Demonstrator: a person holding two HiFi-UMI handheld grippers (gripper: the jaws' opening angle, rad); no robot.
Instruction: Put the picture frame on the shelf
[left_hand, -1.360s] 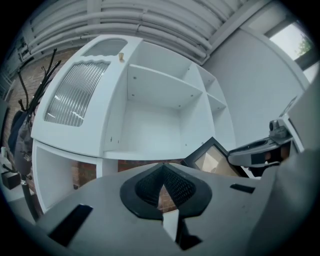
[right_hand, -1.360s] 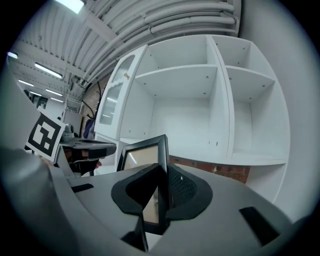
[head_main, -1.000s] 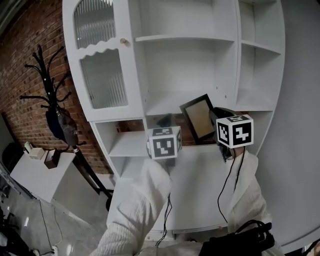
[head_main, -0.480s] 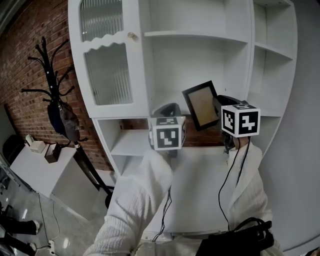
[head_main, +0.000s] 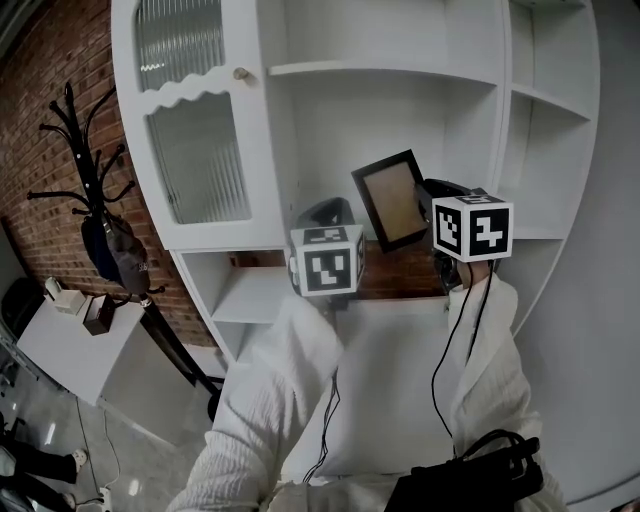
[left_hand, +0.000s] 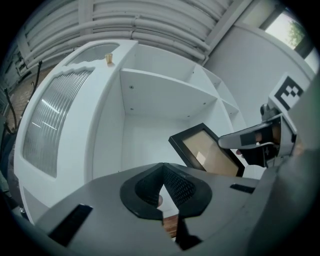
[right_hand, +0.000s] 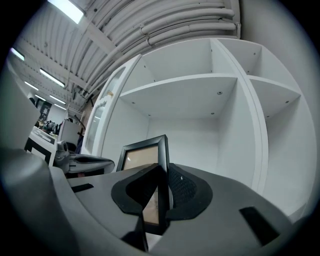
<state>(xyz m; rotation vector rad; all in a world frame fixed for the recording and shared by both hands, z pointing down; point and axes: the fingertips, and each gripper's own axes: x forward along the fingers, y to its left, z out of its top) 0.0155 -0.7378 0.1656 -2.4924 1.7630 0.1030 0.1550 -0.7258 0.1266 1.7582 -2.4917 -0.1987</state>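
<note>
A black picture frame (head_main: 391, 199) with a tan backing hangs tilted in the air before the middle bay of the white shelf unit (head_main: 380, 72). My right gripper (head_main: 428, 205) is shut on the frame's right edge; in the right gripper view the frame (right_hand: 148, 165) stands edge-on between the jaws of the right gripper (right_hand: 159, 189). My left gripper (head_main: 326, 215) sits left of the frame and below it, apart from it. The left gripper view has this left gripper (left_hand: 163, 189) with jaws closed on nothing, and the frame (left_hand: 207, 152) lies off to its right.
A cabinet door with ribbed glass (head_main: 190, 120) closes the shelf's left bay. Open shelves (head_main: 555, 100) run up the right side. A black coat stand (head_main: 100, 215) is against the brick wall at left. A low white table (head_main: 75, 350) holds small items.
Both grippers rose toward the middle shelf bay, and the frame went up with the right one. The left gripper kept its place beside it.
</note>
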